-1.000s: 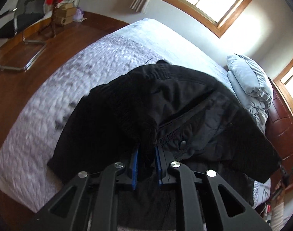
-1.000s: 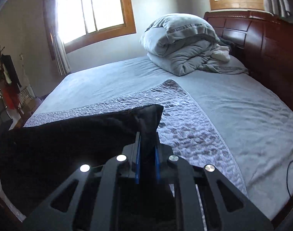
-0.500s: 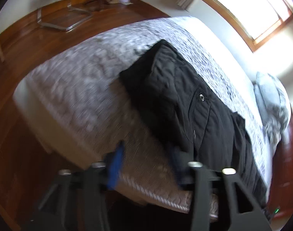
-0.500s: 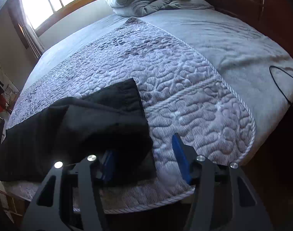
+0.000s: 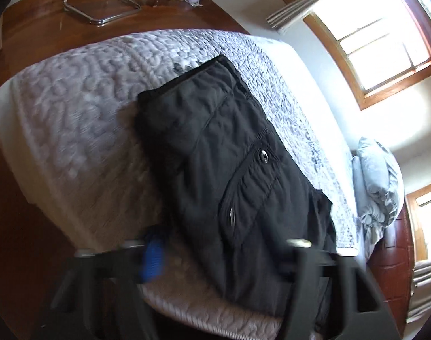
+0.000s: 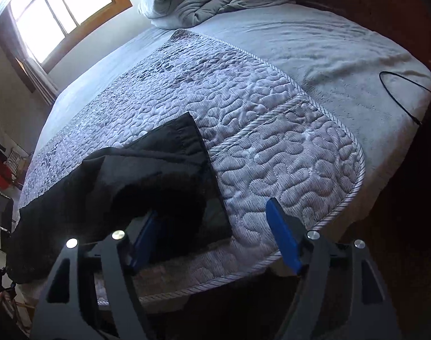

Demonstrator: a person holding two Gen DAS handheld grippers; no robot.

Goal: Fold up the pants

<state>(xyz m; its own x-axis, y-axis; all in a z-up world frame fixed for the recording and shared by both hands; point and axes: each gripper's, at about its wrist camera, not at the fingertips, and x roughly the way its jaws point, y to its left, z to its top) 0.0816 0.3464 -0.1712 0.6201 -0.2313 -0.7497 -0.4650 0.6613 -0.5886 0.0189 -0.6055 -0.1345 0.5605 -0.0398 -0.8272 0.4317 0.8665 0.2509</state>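
Where quilted pebbled bedspread (image 6: 272, 147) dips, matte black pants (image 5: 229, 170), rumpled.

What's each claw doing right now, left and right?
Left claw: open, holding nothing, over the black pants.
Right claw: open, holding nothing, at the pants' leg end.

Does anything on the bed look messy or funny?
Yes. The black pants lie a bit crooked on the quilt, with a rumpled upper layer bulging over the neat hem corner. A heap of grey bedding sits bunched by the headboard, and a black cable trails across the sheet.
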